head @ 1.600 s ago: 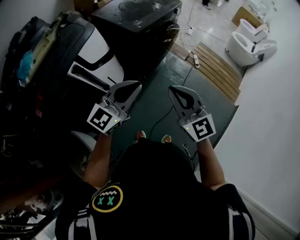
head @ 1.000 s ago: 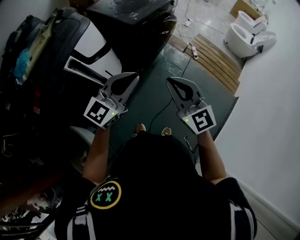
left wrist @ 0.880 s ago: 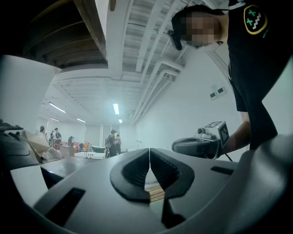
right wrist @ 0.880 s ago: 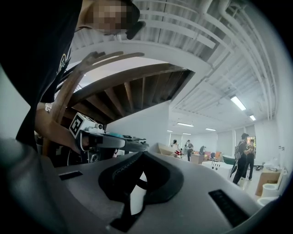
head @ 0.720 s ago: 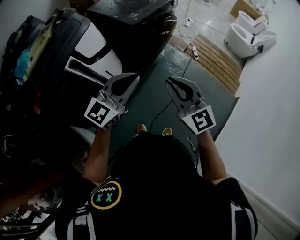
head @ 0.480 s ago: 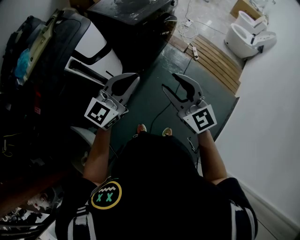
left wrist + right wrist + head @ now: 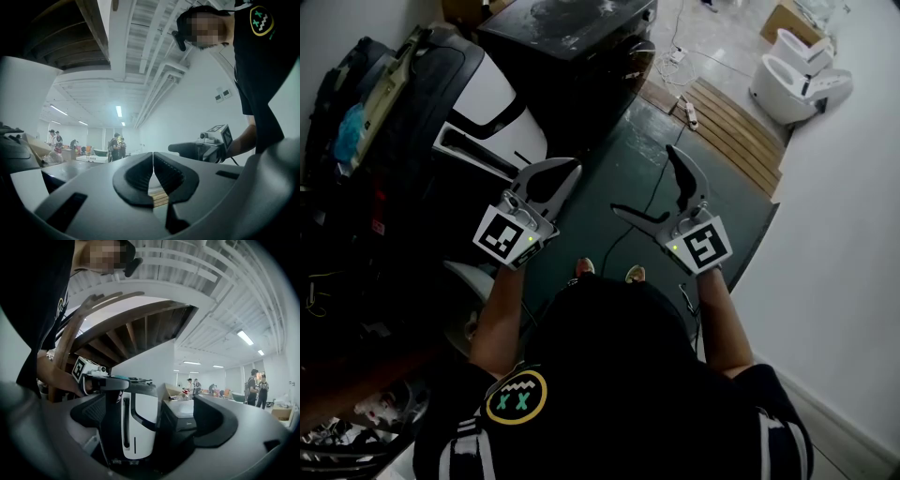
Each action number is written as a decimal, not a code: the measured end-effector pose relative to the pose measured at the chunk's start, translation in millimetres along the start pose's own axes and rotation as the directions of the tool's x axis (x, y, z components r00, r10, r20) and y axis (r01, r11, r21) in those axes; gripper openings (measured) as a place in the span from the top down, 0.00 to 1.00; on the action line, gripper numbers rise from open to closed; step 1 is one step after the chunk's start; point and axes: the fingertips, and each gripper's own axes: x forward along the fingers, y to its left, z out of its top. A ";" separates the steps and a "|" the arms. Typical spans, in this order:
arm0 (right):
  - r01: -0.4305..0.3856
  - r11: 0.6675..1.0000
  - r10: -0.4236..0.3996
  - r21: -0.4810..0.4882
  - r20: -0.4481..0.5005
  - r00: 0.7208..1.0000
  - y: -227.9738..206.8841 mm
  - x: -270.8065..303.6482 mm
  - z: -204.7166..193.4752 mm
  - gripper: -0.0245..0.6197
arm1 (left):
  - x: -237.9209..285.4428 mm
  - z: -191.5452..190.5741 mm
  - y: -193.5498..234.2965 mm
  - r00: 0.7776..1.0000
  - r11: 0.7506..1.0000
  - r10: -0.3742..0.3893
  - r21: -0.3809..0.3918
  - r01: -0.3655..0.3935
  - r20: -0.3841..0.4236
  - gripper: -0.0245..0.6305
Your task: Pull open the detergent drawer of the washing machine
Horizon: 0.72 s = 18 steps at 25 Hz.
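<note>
Only the gripper views show far-off people [image 7: 257, 385]. Held level, the left gripper [image 7: 566, 174] is pinched closed, empty; the right gripper [image 7: 646, 182] is opening wide, empty.

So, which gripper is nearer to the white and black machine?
Left. The left gripper is just right of the white and black machine in the head view; the right gripper, its empty jaws opening, is farther right, beyond it.

Black shirt [image 7: 656, 422], yellow-ringed badge [image 7: 517, 397]; grey left gripper [image 7: 570, 171], right gripper [image 7: 645, 180].
</note>
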 end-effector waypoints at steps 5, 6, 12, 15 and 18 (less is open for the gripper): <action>0.003 1.000 -0.003 -0.009 0.005 1.000 1.5 -3.3 -2.0 0.03 | 2.0 2.3 -6.5 1.000 1.000 -0.016 -0.001 0.016 0.020 0.93; 0.005 1.000 -0.005 -0.009 0.002 1.000 0.3 -4.0 -2.1 0.03 | 3.0 2.9 -7.2 1.000 1.000 -0.017 -0.001 0.017 0.020 0.93; 0.005 1.000 -0.005 -0.019 -0.010 1.000 -4.9 -10.6 -2.7 0.03 | 8.5 7.2 -12.5 1.000 1.000 -0.010 0.007 0.010 0.009 0.93; 0.002 1.000 -0.002 -0.022 -0.005 1.000 -8.3 -17.1 -1.7 0.03 | 11.2 6.4 -17.6 1.000 1.000 0.002 0.013 -0.002 -0.009 0.93; -0.009 0.999 0.009 -0.032 -0.005 1.000 -12.7 -28.1 -4.0 0.03 | 16.2 9.1 -26.6 1.000 1.000 0.018 0.020 -0.018 -0.006 0.93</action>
